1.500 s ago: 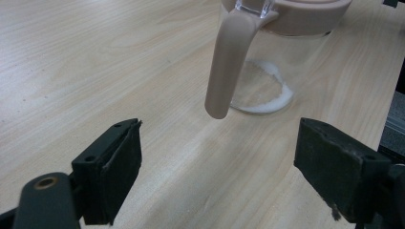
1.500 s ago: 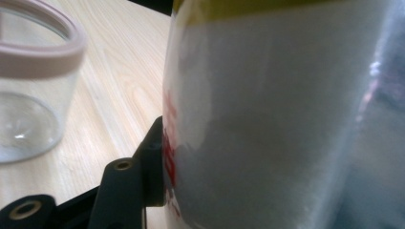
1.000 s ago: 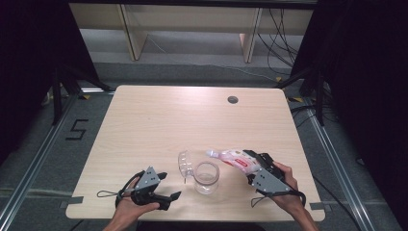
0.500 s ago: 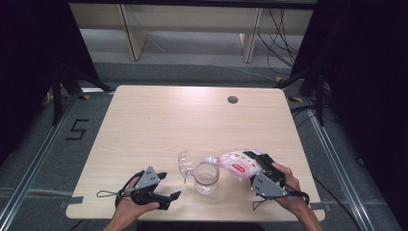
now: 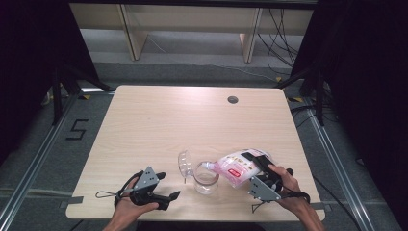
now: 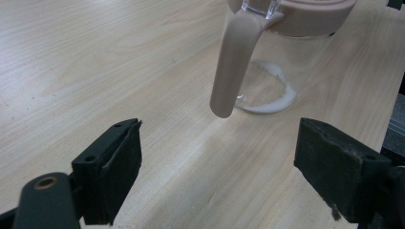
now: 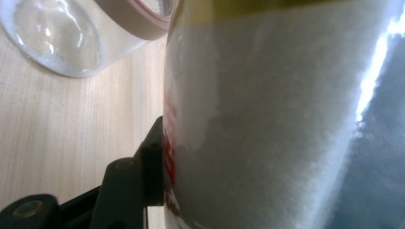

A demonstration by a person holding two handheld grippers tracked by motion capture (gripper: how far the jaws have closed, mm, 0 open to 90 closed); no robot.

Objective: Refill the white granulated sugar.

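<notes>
From the right tool's camera, the bag hides one jaw and runs past the frame's top, right and bottom edges. From the left tool's camera, the jar is cut off at the top edge, its mouth unseen.

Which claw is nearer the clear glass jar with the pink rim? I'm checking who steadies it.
Right. The right claw holds the white-and-pink bag tipped at the clear glass jar with the pink rim; the left claw, open, sits apart, left of it.
</notes>
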